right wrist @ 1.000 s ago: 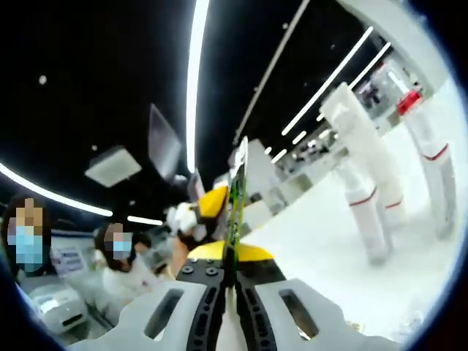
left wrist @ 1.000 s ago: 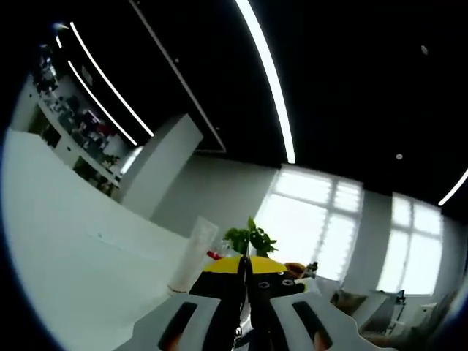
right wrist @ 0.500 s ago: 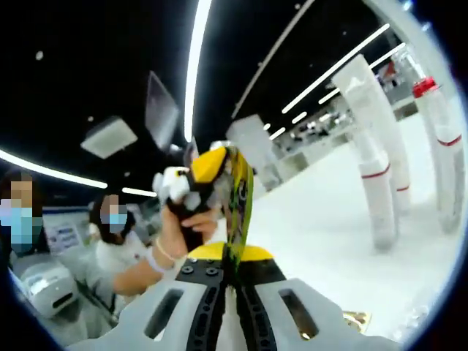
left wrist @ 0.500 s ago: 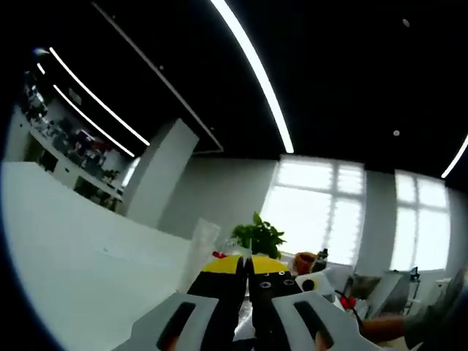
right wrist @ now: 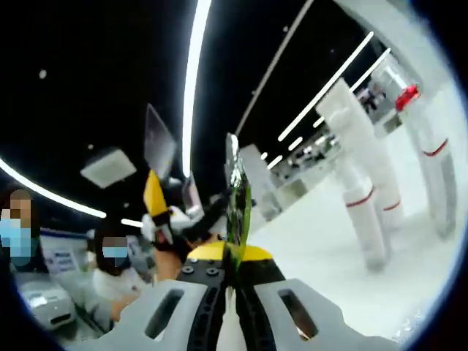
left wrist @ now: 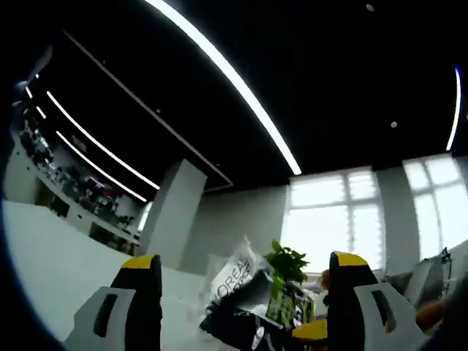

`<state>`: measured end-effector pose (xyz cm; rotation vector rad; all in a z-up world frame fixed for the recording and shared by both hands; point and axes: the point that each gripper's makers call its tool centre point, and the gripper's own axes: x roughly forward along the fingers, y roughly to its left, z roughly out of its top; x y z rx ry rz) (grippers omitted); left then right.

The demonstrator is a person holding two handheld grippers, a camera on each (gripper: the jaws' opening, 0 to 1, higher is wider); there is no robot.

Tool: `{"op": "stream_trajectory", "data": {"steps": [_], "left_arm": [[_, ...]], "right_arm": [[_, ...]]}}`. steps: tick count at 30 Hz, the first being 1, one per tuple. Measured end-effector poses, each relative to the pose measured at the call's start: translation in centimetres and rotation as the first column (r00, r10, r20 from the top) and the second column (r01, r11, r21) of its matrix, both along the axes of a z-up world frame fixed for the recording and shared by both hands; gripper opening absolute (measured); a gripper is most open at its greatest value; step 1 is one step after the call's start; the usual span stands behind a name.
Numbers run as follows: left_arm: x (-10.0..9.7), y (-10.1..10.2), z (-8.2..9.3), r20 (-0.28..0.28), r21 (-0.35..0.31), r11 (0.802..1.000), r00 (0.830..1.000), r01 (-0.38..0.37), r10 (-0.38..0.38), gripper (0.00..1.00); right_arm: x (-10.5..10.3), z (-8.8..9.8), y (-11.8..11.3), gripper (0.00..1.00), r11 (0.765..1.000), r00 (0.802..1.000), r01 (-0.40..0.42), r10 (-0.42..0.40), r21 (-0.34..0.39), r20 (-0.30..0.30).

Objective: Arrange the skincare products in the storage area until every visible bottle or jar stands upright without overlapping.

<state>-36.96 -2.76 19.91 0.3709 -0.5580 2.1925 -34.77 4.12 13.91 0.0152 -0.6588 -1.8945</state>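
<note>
My right gripper [right wrist: 227, 253] is shut on a thin green sachet [right wrist: 238, 208], seen edge-on and rising from its jaws. In the left gripper view, my left gripper [left wrist: 243, 262] stands open, its yellow-tipped jaws wide apart. Between them I see a crumpled silver-white sachet with dark lettering [left wrist: 235, 275] and a dark green packet [left wrist: 287, 306], neither touched by the jaws. The left gripper [right wrist: 158, 208] also shows in the right gripper view, just left of the green sachet. Two white tubes with red bands [right wrist: 360, 186] stand upright on the white tabletop [right wrist: 329, 248], with a red-capped tube [right wrist: 425, 150] beside them.
A white table surface [left wrist: 51, 263] stretches to the left in the left gripper view. A potted green plant [left wrist: 287, 262] stands behind the sachets. People sit at the left of the right gripper view, behind the left gripper.
My left gripper has opened from shut, and sachets now show between its jaws. The right gripper stays shut on the green sachet. Both cameras have tilted.
</note>
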Motion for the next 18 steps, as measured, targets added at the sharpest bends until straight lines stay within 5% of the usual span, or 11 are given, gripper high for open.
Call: {"op": "stream_trajectory", "data": {"steps": [3, 7, 13, 18], "left_arm": [[0.5, 1.7, -1.1, 0.061, -0.021, 0.994, 0.992, 0.110, -0.108, 0.98], [1.3, 3.3, -2.3, 0.146, -0.012, 0.973, 0.963, 0.229, -0.224, 0.86], [3.1, 4.2, -2.8, 0.216, 0.021, 0.918, 0.895, 0.395, -0.390, 0.43], [3.2, 4.0, -3.3, 0.221, 0.009, 0.916, 0.892, 0.402, -0.393, 0.09]], "right_arm": [[-0.1, 0.7, 0.6, 0.01, 1.000, 1.000, 0.013, -0.013, -0.023, -0.015], [0.4, 1.0, 0.2, 0.01, 0.999, 1.000, -0.003, 0.002, -0.036, -0.029], [0.9, 1.0, -0.6, 0.01, 0.999, 0.999, -0.028, 0.027, -0.029, -0.040], [2.3, 1.8, -1.2, 0.01, 0.996, 0.996, -0.074, 0.071, -0.044, -0.059]]}}
